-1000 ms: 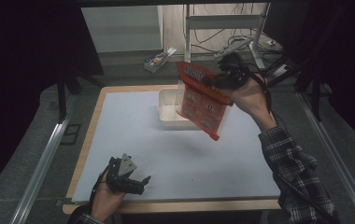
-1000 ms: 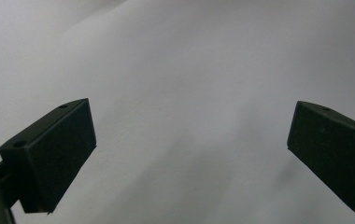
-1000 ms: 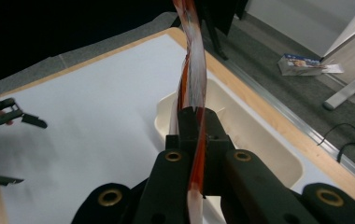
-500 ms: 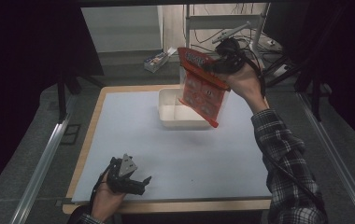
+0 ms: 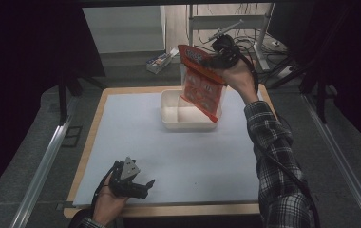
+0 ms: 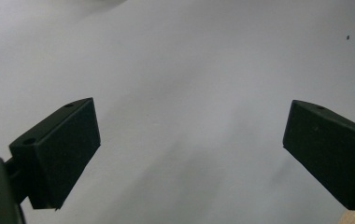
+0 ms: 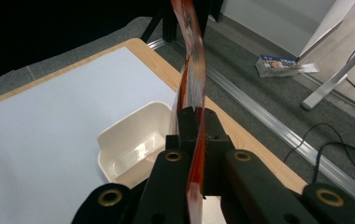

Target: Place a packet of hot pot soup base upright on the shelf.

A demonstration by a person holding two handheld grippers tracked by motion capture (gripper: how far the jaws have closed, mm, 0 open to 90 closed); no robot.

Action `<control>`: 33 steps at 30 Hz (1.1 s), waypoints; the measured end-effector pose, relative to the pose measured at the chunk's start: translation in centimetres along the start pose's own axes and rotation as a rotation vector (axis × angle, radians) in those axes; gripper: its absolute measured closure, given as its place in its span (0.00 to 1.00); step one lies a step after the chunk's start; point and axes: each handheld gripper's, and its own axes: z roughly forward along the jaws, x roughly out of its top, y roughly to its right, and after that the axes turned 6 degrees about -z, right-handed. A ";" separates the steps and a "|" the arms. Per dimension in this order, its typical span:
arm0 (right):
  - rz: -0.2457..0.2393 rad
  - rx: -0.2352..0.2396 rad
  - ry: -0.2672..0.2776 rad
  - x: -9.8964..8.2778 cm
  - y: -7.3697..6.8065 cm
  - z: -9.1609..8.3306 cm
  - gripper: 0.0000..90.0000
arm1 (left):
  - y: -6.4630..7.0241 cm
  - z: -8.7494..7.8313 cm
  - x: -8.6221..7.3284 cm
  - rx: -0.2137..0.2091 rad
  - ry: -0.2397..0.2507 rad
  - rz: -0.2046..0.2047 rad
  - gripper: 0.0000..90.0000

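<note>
Above the white tub (image 5: 188,118), the right gripper (image 5: 216,53) clamps a red packet (image 5: 200,85) (left gripper (image 5: 143,187) gapes).

My view of the left black two-jaw handheld gripper (image 5: 143,186): a grey three-cornered plate (image 5: 129,168) on top; its blocky matte jaws carry small round holes near their ends. The right black two-jaw handheld gripper (image 7: 196,123) shows brass-ringed screw holes along its body and trails a dark cable (image 5: 283,166). The black-and-white plaid flannel sleeve (image 5: 276,161) covers that forearm.
</note>
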 end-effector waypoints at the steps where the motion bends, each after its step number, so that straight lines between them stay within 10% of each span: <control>1: 0.000 -0.002 -0.004 -0.1 0.1 0.3 0.99 | 0.0 0.0 0.0 0.000 0.000 0.001 0.04; 26: 0.052 0.039 -0.058 -2.7 1.6 6.1 0.99 | 0.0 0.1 0.0 -0.007 -0.006 -0.002 0.04; 33: 0.084 -0.033 -0.051 -4.4 3.9 6.0 0.97 | -0.1 0.1 0.0 -0.011 0.007 -0.009 0.06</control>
